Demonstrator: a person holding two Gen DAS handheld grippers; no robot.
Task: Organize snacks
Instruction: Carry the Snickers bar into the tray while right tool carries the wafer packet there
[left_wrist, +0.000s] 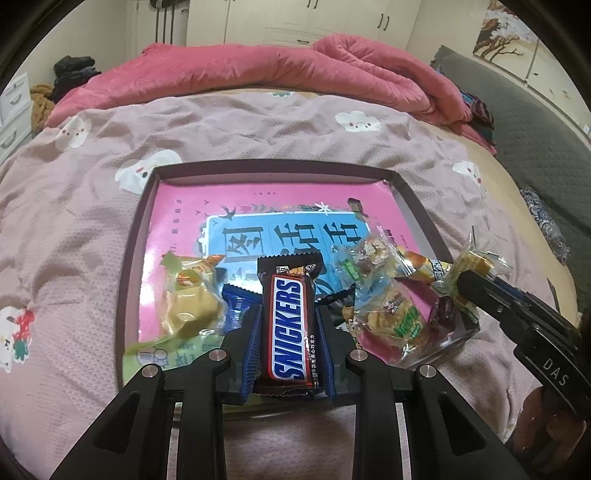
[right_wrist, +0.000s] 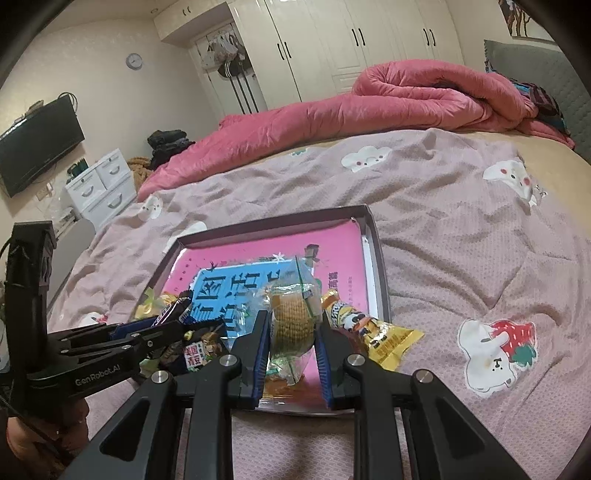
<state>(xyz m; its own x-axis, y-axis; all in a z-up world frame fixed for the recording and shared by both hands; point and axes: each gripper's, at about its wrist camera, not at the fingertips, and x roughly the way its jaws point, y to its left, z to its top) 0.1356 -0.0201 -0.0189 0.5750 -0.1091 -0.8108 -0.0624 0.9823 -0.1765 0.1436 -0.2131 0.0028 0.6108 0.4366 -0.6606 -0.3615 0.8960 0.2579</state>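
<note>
My left tongs (left_wrist: 287, 325) are clamped on a Snickers bar (left_wrist: 290, 325), which stands lengthwise between the blue pads (left_wrist: 251, 347), label up, its far end pointing into the tray (left_wrist: 258, 168). My right tongs (right_wrist: 291, 328) grip a round biscuit in a clear wrapper (right_wrist: 291, 325), the blue pads pressing both of its sides; in the left wrist view the same tongs (left_wrist: 466, 283) reach in from the right with that clear packet at their tip.

Just beyond the left tongs, a yellow-green wrapped cake (left_wrist: 188, 299) lies to the left of the bar, a blue wrapper (left_wrist: 238, 299) peeks out beside it, and to the right sit several clear packets of nutty sweets (left_wrist: 391, 314), piled close together. A yellow tube-shaped packet (right_wrist: 373, 328) lies just right of my right tongs, partly over the tray's near corner. In the right wrist view my left tongs (right_wrist: 184, 318) come in from the left, holding the dark bar low over the snack pile.

All of it sits at the near end of the dark-rimmed tray, whose floor is a pink sheet with a blue panel of large characters (left_wrist: 288, 236). The tray rests on a mauve bedspread with white cartoon prints (left_wrist: 74, 229). Farther back a rumpled pink quilt (right_wrist: 406, 96) lies across the bed, with white wardrobes (right_wrist: 332, 40) behind.
</note>
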